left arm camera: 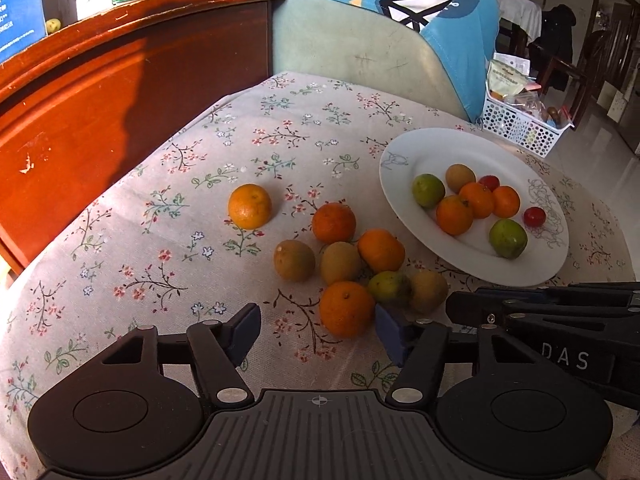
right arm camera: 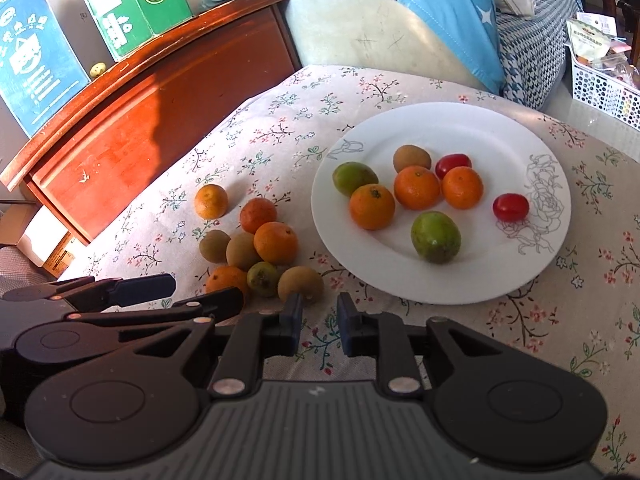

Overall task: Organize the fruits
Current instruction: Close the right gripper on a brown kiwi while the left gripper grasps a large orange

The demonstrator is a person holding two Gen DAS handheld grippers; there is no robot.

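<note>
Now lining up on the nearest orange.
Left claw apart, unclamped, straddling it; right claw nearly together, empty. Best squeezing gently, then lifting toward plate.

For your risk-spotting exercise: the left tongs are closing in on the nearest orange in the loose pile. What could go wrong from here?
1. The nearest orange touches a green fruit on the cloth; closing the left tongs could nudge the clustered fruits into rolling.
2. The right tongs sit close beside the left, so the two could collide.
3. The plate already holds eight fruits; another dropped in may knock the cherry tomato near its rim.
</note>
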